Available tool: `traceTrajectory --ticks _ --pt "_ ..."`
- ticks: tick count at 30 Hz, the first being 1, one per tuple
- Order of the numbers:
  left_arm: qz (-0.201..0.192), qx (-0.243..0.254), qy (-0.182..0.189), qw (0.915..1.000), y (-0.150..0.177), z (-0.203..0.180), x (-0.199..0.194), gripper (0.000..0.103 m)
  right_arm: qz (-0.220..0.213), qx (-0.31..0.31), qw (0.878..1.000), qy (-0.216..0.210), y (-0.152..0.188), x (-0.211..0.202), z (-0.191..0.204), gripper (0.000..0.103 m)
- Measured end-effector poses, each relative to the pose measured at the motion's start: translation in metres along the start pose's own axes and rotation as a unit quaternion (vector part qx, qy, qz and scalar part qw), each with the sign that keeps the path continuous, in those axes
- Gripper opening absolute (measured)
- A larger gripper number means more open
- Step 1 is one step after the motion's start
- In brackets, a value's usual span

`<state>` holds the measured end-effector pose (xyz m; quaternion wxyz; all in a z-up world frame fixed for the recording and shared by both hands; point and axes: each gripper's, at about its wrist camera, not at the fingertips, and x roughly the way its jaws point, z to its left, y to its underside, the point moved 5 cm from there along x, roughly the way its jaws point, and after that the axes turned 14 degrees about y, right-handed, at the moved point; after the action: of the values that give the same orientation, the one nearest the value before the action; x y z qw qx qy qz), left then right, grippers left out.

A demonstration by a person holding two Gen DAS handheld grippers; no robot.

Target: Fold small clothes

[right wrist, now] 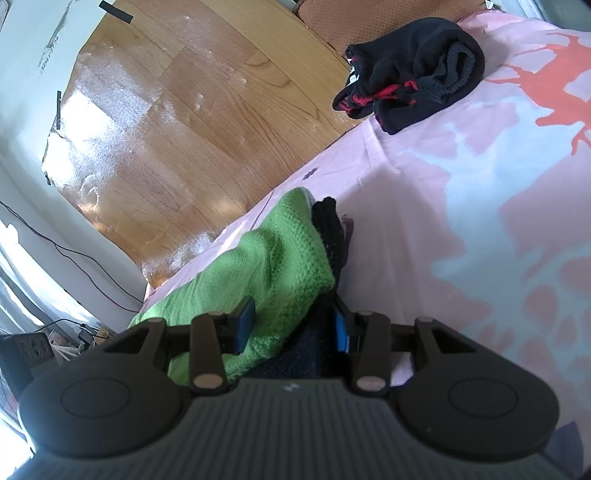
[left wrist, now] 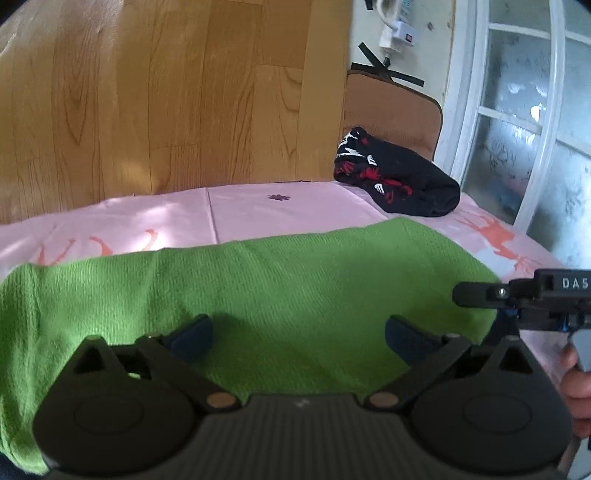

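Judging by its knit, the green garment on the bed is light, soft and floppy; corners or edges are the safest hold. The left gripper hangs spread wide above it, gripping nothing. The right gripper is pinching its end between the jaws.

Wood-plank floor with sun patches runs to a white wall; a power strip hangs above a brown cushion, beside a white-framed frosted window; pink patterned sheet in front
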<state>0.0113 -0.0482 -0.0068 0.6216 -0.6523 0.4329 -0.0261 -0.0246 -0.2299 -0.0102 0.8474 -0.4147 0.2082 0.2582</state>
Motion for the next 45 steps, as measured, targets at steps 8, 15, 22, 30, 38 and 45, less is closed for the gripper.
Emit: traceTrajectory --ticks 8,15,22,30,38,45 --pt "0.0 -0.001 -0.001 1.0 0.001 0.0 0.0 0.103 -0.003 -0.004 1.0 0.0 -0.001 0.001 0.0 0.046" --pt "0.0 -0.002 -0.001 1.0 0.001 0.001 0.0 0.103 -0.004 -0.005 1.0 0.001 -0.001 0.0 -0.001 0.046" --pt "0.0 -0.001 -0.002 1.0 0.001 0.001 0.001 0.103 -0.011 -0.019 1.0 -0.001 -0.001 0.001 0.002 0.053" --pt "0.003 0.012 -0.014 0.9998 0.004 -0.001 0.004 0.103 -0.02 -0.039 0.999 -0.005 0.001 0.001 0.007 0.064" --pt "0.013 0.026 -0.025 0.9993 0.005 -0.005 0.008 0.103 -0.019 -0.066 0.997 -0.019 0.002 0.004 0.015 0.08" --pt "0.023 0.029 -0.026 0.999 0.007 -0.006 0.009 0.103 -0.019 -0.064 0.998 -0.019 0.001 0.003 0.013 0.08"
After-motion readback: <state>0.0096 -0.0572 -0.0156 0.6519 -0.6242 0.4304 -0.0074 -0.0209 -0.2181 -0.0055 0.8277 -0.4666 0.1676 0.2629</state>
